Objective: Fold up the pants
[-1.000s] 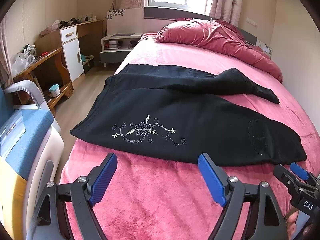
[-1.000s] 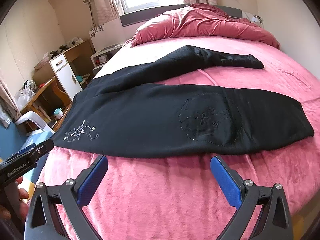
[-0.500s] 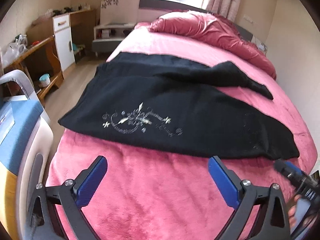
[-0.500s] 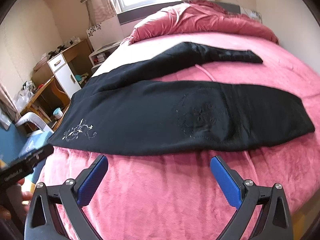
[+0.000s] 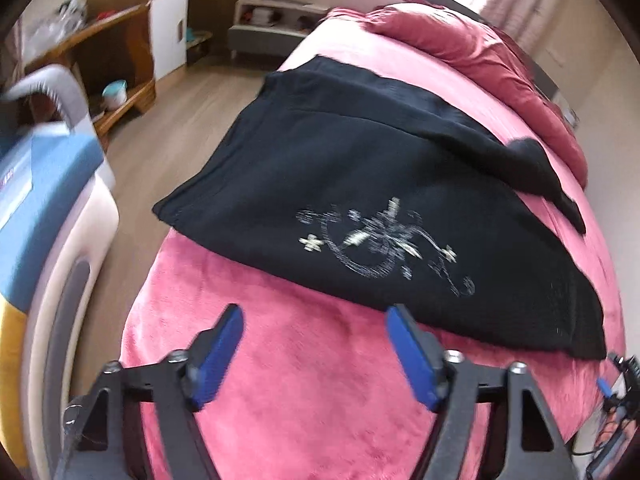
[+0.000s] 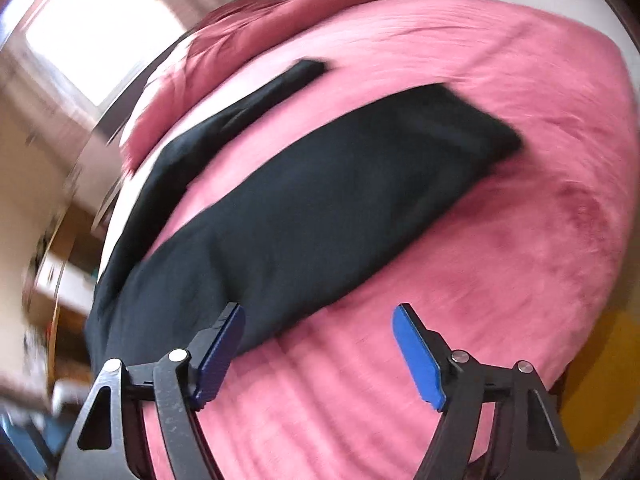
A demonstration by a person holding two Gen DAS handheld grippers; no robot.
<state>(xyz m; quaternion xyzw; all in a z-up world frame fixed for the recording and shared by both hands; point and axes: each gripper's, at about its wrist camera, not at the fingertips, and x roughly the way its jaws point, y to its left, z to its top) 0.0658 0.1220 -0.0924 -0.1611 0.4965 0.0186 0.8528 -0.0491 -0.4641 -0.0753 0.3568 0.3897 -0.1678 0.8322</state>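
Black pants [image 5: 360,184] lie spread flat across a pink bed [image 5: 304,380], unfolded, with both hand-held grippers poised at the near edge and neither touching the cloth.

The left gripper [image 5: 316,344] hangs with its blue pads wide apart and nothing between them, just short of the pants' near hem. From it the garment lies ahead and slightly to the right, with the waist end and its pale embroidered flourish [image 5: 384,244] directly in front. The right gripper [image 6: 320,340] is likewise spread wide and empty. Its left pad [image 6: 222,354] appears level with the near edge of the cloth, though motion blur makes it impossible to say whether it touches; its right pad [image 6: 416,356] stands over bare blanket.

The pants' long axis runs crosswise to both grippers, waist toward the left hand and leg ends toward the right. In the right wrist view the nearer leg [image 6: 328,200] stretches away up and to the right to its cuff, while the farther leg [image 6: 248,108] splays off toward the rumpled quilt [image 6: 288,20] at the head of the bed.

On this layout, the left gripper looks nearer the waistband and the right nearer the cuffs, so each would likely take its own end of the near edge.
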